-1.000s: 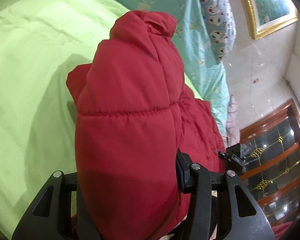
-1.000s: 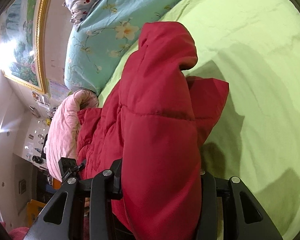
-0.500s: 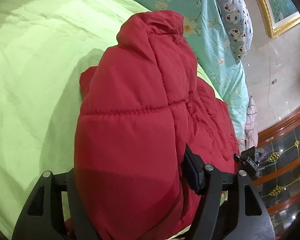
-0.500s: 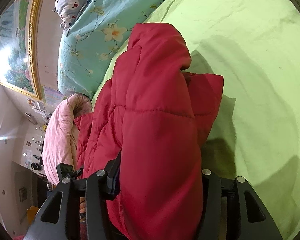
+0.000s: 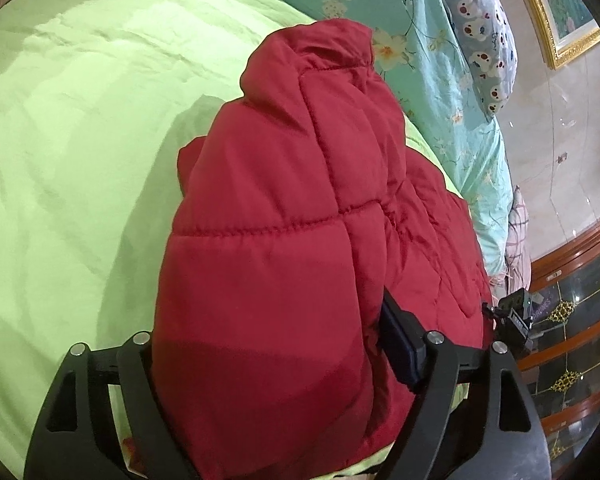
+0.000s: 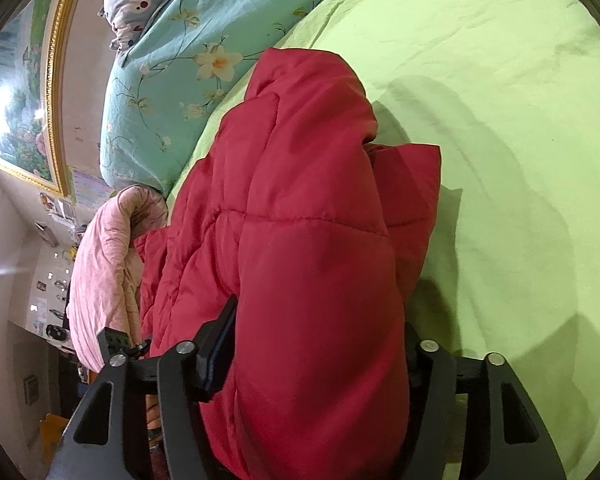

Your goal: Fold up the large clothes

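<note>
So here's where I'm at with the red puffer jacket (image 5: 284,240). It's bunched up in a thick folded heap on the light green bedsheet (image 5: 68,152), and both of my grippers have a fat fold of it sitting between the fingers.

My left gripper (image 5: 272,364) has its jaws spreading apart right now, already pretty wide. The padded fabric still fills the whole gap between them. The dark pad at about 4 o'clock (image 5: 400,340) is right up against the jacket's side, but honestly I can't tell if it's still squeezing or just resting there. The other finger at 8 o'clock is mostly hidden behind the bulge.

Same deal on my right gripper (image 6: 320,356): jaws opening, jacket fold stuffed between them, the pad at roughly 8 o'clock (image 6: 216,344) sitting against the quilted side. Can't say whether it's properly let go yet.

In the right wrist view the jacket runs from the gripper up toward 12 o'clock, with a flatter flap sticking out at 3 o'clock onto the sheet. At 11 o'clock there's a teal floral quilt (image 6: 160,80), and a pink blanket (image 6: 104,264) is bundled at 9 o'clock, touching the jacket's edge. A cartoon-print pillow (image 5: 480,40) sits at 1 o'clock in the left view.
</note>
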